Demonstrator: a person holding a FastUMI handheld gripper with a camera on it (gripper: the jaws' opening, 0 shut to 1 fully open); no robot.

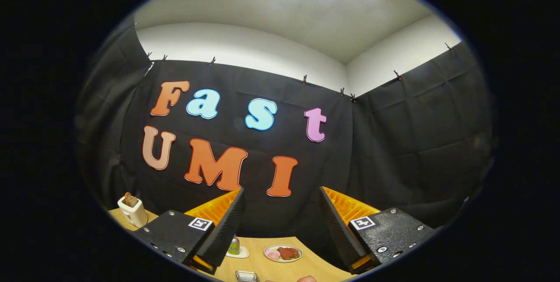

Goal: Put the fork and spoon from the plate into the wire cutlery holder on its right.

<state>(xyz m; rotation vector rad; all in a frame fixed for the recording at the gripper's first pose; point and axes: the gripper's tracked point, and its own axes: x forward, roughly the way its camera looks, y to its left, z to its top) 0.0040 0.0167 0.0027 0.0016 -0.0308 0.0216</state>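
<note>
My gripper is open, held high and pointing at the booth's back wall, with nothing between its fingers. Far below, between the fingers, lies the wooden table. On it a small plate carries red-brown and pink food with some green. Closer to me, the rim of a small metal container just shows. I cannot tell whether it is the cutlery holder.
A white toaster with bread in it stands at the table's far left. A green can on a saucer sits next to the left finger. A small pinkish rounded thing shows at the table's near edge.
</note>
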